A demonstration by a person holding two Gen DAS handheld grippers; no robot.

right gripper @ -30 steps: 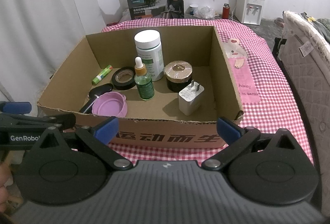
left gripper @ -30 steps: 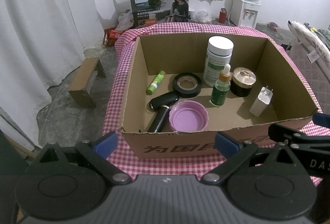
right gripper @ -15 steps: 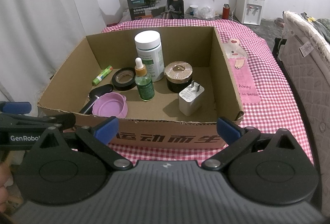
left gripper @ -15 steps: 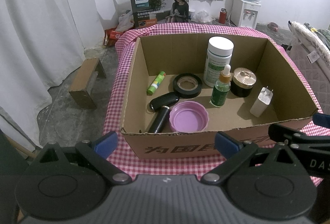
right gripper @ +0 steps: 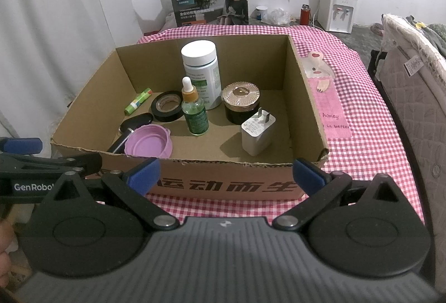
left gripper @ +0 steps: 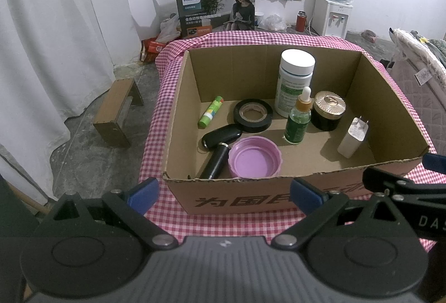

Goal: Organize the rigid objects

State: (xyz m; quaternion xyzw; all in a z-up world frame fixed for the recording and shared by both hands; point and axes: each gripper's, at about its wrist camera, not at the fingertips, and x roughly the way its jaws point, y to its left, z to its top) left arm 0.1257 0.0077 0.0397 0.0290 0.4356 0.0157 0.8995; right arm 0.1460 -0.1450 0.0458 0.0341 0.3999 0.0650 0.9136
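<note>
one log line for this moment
left: open, empty | right: open, empty | both short of box | bottle, charger, lid inside

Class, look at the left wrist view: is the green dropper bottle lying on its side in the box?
No, the green dropper bottle stands upright on the floor of the cardboard box.

Purple lid, black tape roll, pink-checked tablecloth.

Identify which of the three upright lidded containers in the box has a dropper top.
The small green bottle: white dropper bulb, orange collar. The tall white bottle has a flat cap; the black jar a gold lid.
</note>
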